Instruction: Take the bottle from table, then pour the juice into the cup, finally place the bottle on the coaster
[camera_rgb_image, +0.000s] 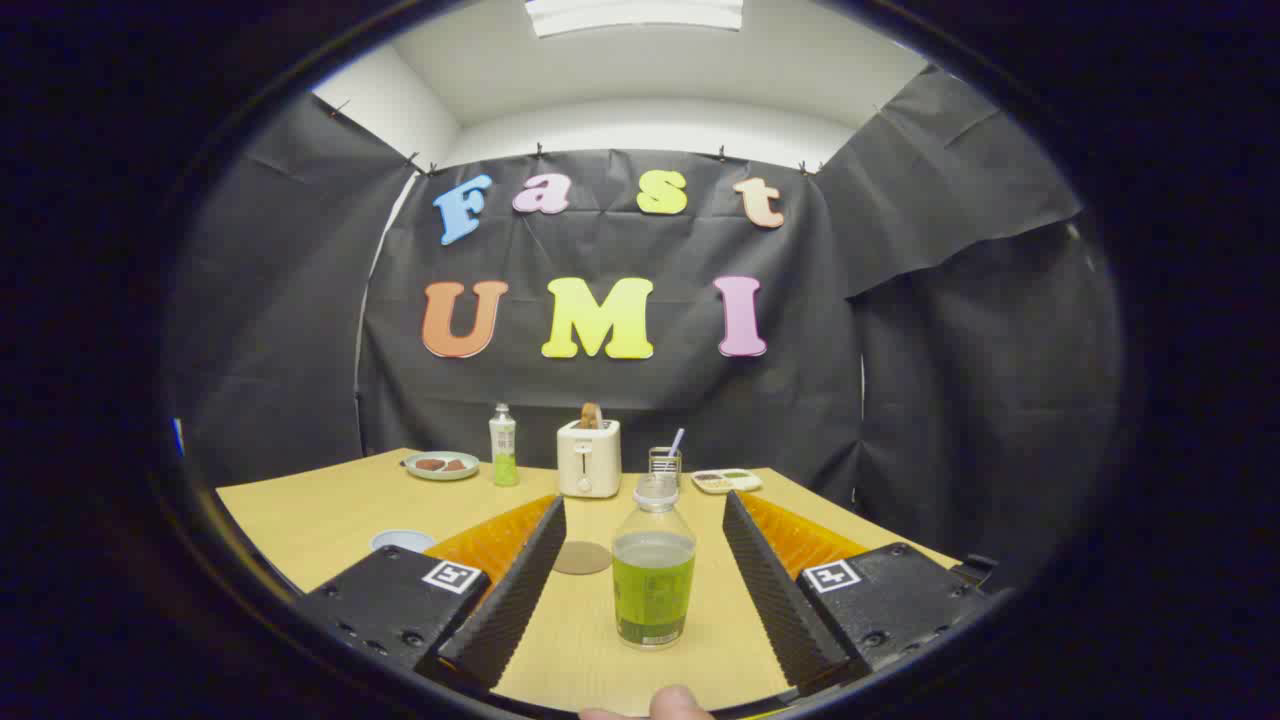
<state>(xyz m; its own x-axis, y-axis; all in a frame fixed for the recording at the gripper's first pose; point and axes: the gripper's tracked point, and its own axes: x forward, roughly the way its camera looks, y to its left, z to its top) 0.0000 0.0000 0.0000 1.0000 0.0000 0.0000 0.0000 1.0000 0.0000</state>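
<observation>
Between the spread tool (645, 545) fingers, untouched, stands a bottle (653, 565) half-full of green juice.

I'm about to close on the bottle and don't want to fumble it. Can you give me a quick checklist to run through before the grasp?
1. Gripper open wide enough: ok, the jaws stand apart with a gap on each side of the bottle.
2. Bottle between the jaws: ok, roughly centred, touching neither.
3. Bottle upright: ok, standing on the table.
4. Cap state: cannot tell; the top looks clear and open, but it is not certain.
5. Coaster free for later placing: ok, it lies bare just beyond the bottle, near the left finger.
6. Cup position known: ok, partly hidden behind the left finger.
</observation>
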